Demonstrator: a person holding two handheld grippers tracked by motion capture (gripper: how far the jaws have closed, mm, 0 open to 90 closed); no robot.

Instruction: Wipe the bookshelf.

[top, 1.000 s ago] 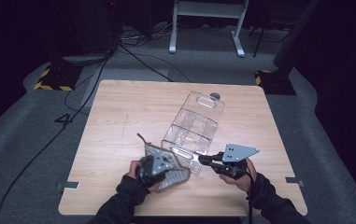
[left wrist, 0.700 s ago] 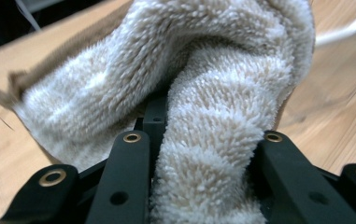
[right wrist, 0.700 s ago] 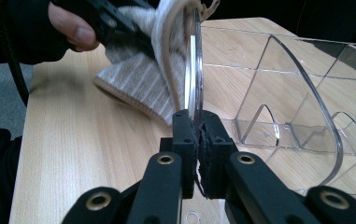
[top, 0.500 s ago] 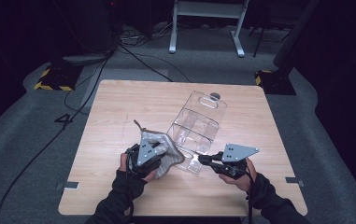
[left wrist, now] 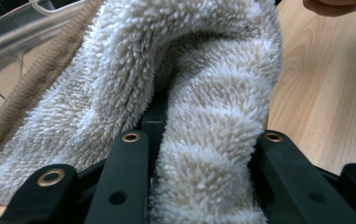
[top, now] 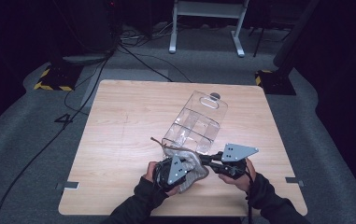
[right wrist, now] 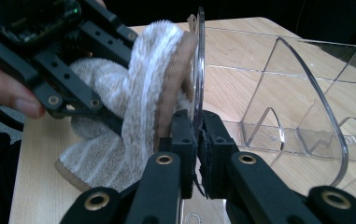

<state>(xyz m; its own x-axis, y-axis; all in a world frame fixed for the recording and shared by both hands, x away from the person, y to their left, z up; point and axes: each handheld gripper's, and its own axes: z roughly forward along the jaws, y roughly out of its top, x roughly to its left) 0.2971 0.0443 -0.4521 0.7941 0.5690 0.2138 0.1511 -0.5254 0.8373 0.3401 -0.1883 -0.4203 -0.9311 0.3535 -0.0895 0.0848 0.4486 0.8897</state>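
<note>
A clear plastic divided box (top: 195,122) lies on its side on the wooden table (top: 119,130), its open end toward me. My right gripper (top: 205,159) is shut on the box's near rim; in the right gripper view the pads (right wrist: 185,135) pinch the thin clear wall (right wrist: 198,70) of the box (right wrist: 297,98). My left gripper (top: 188,167) is shut on a fluffy cream cloth piece (top: 193,164) with tan edging. In the left gripper view, the pile (left wrist: 189,93) bulges between the jaws (left wrist: 203,140). The cloth (right wrist: 143,70) presses against the rim, with the left gripper (right wrist: 73,88) behind it.
The table's near edge is close below both hands. Cables run over the grey floor at the back left. A white stand (top: 208,23) is behind the table, and a yellow-black striped base (top: 54,81) sits off the table's left corner.
My left gripper has carried the cloth to the right, up against the box's near rim beside the right gripper. The right gripper and the box have stayed still.
</note>
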